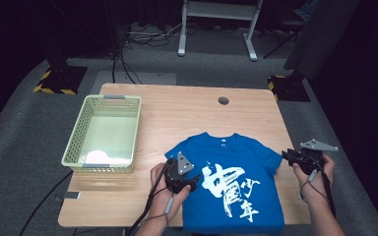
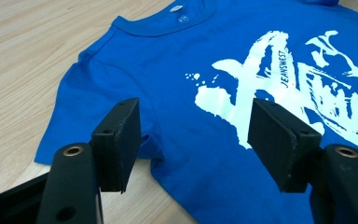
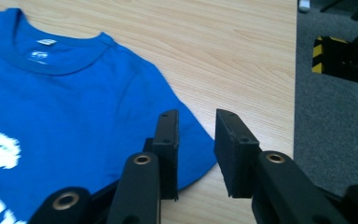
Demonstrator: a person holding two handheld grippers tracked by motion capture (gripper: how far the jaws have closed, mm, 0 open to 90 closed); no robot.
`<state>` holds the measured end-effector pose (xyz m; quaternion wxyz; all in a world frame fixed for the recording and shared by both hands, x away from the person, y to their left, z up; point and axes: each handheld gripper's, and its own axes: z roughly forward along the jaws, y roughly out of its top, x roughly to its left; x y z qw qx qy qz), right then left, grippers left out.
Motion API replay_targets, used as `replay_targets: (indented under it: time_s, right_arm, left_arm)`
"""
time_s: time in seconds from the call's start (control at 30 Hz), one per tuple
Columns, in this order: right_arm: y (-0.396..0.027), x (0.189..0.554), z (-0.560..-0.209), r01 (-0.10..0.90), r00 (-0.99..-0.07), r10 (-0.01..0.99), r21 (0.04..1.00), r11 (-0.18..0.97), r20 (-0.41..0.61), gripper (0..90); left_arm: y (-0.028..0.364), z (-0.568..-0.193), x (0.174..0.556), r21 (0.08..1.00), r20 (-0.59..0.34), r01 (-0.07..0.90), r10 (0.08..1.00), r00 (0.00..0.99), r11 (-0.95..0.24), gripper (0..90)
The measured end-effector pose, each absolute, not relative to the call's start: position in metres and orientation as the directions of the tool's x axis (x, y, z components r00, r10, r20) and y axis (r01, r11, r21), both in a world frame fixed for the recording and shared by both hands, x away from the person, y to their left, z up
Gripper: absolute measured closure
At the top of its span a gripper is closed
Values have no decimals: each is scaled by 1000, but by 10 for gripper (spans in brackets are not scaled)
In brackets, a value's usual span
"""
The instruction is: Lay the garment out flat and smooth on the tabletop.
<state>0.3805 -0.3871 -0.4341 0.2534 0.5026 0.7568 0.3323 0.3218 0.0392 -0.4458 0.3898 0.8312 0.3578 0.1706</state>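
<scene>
A blue T-shirt [image 1: 231, 162] with a white brush-stroke print lies flat on the wooden table [image 1: 177, 108], collar toward the far side. My left gripper [image 1: 193, 182] sits at the shirt's left sleeve. In the left gripper view its jaws stand wide apart just above the T-shirt [image 2: 182, 84], near the armpit seam, with the left gripper [image 2: 196, 140] open and holding nothing. My right gripper [image 1: 286, 156] hovers at the table's right edge beside the right sleeve. In the right gripper view the right gripper [image 3: 196, 149] has a narrow gap over the sleeve hem of the T-shirt [image 3: 74, 107], with no cloth pinched.
A pale green slotted basket [image 1: 78, 132] stands at the table's left, with something white [image 1: 98, 157] lying at its near end. A round cable hole [image 1: 223, 101] marks the far side. Grey carpet and yellow-black striped stand feet [image 1: 54, 83] surround the table.
</scene>
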Motion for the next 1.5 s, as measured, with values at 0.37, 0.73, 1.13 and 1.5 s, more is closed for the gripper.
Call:
replay_targets:
  time_s: [0.37, 0.73, 1.13, 1.5]
  right_arm:
    - [-363, 350, -412, 518, -476, 877, 787, 336, -61, 586]
    - [-345, 311, -422, 509, -591, 805, 751, 421, -51, 479]
    - [-337, 302, -462, 555, -632, 775, 693, 460, -9, 466]
    - [-327, 315, -492, 553, -659, 752, 681, 479, 6, 445]
  left_arm:
    - [36, -442, 313, 767, 17, 448, 713, 701, -459, 325]
    - [32, -442, 297, 750, 27, 431, 674, 738, -501, 303]
    - [17, -472, 291, 679, -32, 472, 619, 784, -562, 298]
    - [3, -491, 307, 634, -37, 502, 625, 780, -588, 303]
